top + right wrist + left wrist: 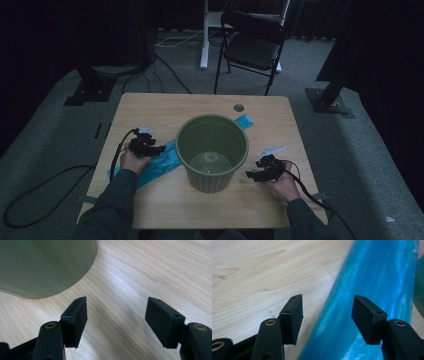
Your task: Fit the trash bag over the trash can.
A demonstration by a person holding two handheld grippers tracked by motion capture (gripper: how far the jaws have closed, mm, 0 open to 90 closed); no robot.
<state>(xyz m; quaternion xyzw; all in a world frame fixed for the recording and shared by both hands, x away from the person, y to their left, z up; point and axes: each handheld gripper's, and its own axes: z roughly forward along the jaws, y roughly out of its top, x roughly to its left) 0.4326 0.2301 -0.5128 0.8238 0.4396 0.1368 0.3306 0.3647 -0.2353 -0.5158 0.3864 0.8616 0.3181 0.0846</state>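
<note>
The green bucket [212,152] stands upright in the middle of the table [150,107]. Left of the bucket, the left gripper [327,315] hovers with jaws spread over the blue plastic bag [162,161], pinching nothing. Right of the bucket, the right gripper [116,320] is spread above bare wood. I think the next move is to grasp the bag; free room remains on both sides of the bucket.

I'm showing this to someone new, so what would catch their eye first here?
The big green bucket standing upright at the middle of the wooden table grabs attention first. Next comes the bright blue plastic bag lying flat beside and behind it. An open tool waits on each side: the left tool over the bag, the right tool beside the bucket.
</note>
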